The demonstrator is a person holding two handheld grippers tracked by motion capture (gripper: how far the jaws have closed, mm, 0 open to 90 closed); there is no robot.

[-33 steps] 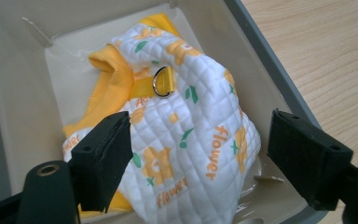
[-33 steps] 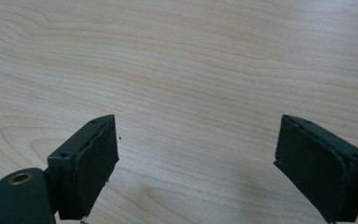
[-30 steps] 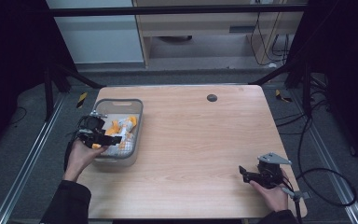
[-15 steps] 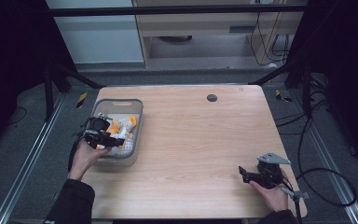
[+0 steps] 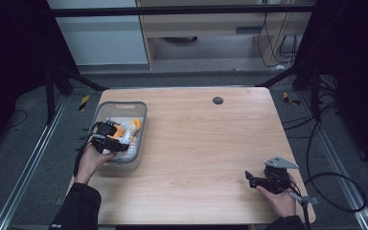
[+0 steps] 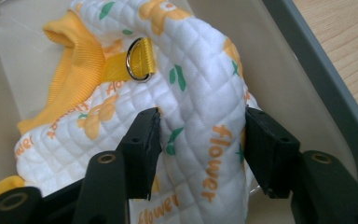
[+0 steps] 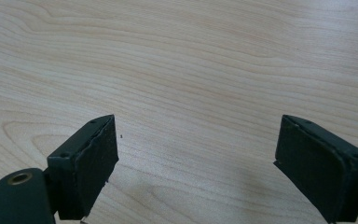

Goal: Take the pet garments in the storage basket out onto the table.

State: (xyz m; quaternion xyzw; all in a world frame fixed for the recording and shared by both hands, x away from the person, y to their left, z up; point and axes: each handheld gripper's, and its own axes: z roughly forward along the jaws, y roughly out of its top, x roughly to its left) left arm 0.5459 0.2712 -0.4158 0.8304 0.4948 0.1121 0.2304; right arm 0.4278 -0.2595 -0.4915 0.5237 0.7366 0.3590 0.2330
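While my left gripper [image 6: 200, 135] closes its jaws on a fold of the quilted garment [image 6: 186, 84] inside the basket [image 5: 141, 125], my right gripper [image 7: 196, 163] — jaws spread, empty — hovers over bare counter [image 7: 191, 56].

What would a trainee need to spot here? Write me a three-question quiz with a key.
1. True or false: the right gripper holds a piece of cloth.
2. What sits between the left gripper jaws?
A. a metal spoon
B. a quilted white and orange garment printed "flower"
C. a cable
3. Fill in: the garment lies inside the grey ____ at the table's left side.

Key:
1. False; its jaws stand wide apart over bare wood.
2. B; a fold lies between the jaws, both touching it.
3. bin
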